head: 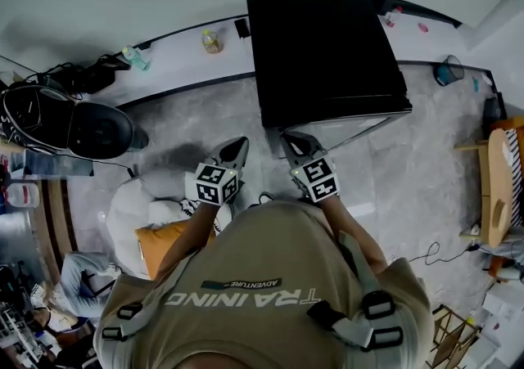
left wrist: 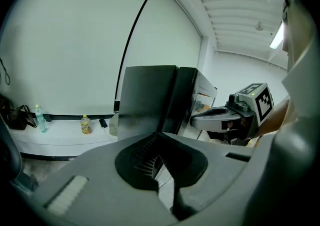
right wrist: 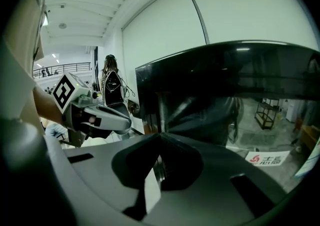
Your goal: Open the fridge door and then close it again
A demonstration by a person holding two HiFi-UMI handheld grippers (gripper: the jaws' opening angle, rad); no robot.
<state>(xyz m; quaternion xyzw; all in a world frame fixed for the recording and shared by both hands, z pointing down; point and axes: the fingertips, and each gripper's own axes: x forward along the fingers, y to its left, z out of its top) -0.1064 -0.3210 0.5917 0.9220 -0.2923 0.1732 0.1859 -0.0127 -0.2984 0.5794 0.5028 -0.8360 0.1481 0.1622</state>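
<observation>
I hold both grippers low in front of the black fridge [head: 327, 48], which stands against the wall straight ahead. The right gripper [head: 292, 141] sits just at the free edge of the door [right wrist: 225, 89], where I judge a pull or push has the most leverage. Its jaws are pressed together on nothing. The left gripper [head: 236, 146] hangs beside it off the fridge's left corner, probably to keep out of the door's swing, its jaws likewise closed and empty. The door looks slightly ajar, but I can't be sure.
</observation>
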